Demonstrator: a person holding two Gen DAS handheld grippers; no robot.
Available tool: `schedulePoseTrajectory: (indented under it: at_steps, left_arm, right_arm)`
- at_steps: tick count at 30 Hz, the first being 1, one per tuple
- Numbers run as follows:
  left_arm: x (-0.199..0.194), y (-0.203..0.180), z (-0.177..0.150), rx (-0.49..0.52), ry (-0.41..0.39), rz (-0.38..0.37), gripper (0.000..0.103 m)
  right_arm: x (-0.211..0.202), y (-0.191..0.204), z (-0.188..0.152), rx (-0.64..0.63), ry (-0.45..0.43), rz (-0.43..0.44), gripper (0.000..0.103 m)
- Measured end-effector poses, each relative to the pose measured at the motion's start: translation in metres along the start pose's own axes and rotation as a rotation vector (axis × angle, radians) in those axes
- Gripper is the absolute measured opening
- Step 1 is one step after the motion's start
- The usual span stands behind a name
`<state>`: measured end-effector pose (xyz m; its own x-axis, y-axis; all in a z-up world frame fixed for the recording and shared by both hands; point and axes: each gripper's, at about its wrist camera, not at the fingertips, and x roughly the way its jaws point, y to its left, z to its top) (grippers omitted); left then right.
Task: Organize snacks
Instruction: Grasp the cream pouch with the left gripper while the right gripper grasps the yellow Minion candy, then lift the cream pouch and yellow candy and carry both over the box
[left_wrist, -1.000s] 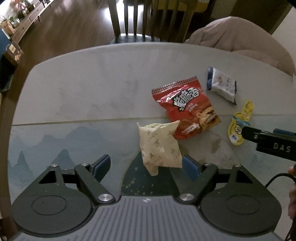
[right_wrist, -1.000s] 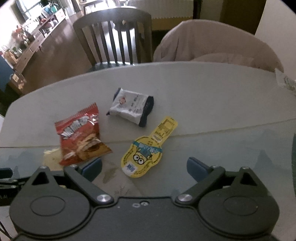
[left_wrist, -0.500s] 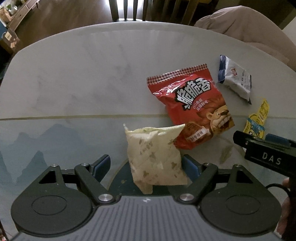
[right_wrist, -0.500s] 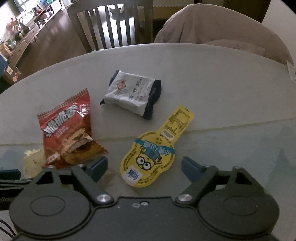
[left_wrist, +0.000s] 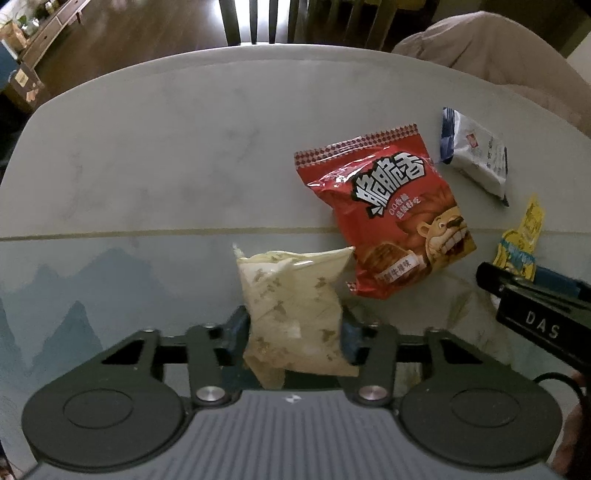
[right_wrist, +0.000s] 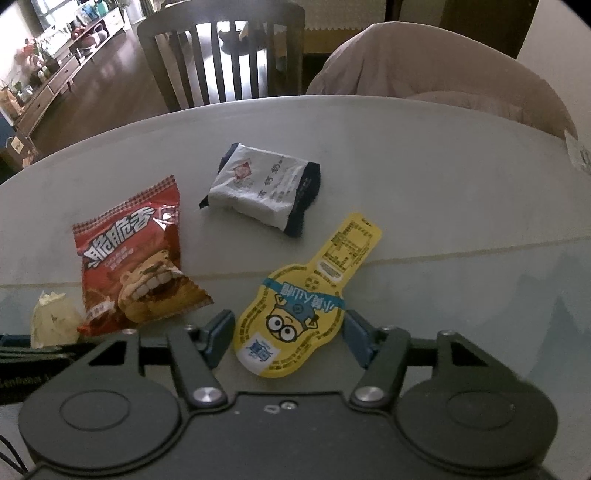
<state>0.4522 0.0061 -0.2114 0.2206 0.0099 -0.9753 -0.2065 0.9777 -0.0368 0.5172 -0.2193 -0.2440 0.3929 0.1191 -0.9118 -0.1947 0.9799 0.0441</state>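
The left gripper (left_wrist: 295, 330) has just closed, pads pressing the cream packet (left_wrist: 295, 306) on the table (left_wrist: 147, 155). The right gripper (right_wrist: 286, 334), closing but not touching, straddles the yellow pouch (right_wrist: 299, 306). Red bag (left_wrist: 391, 214) and white packet (right_wrist: 264, 188) lie beyond.

Both wrist cams close above table (left_wrist: 155, 155), angled steeply down – share red bag (left_wrist: 388, 206) (right_wrist: 129, 254), white pack (right_wrist: 262, 188).
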Motion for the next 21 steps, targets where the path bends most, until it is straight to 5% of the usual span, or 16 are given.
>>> schedulePoseTrajectory:
  at_steps: [12, 21]
  left_arm:
    - [-0.032, 0.013, -0.020, -0.014, -0.038, -0.013, 0.037]
    - [-0.086, 0.017, -0.031, 0.003, -0.104, -0.032, 0.037]
  right_arm:
    - [-0.028, -0.015, -0.020, 0.007, -0.002, 0.048, 0.063]
    - [-0.087, -0.011, -0.039, -0.039, -0.047, 0.098, 0.063]
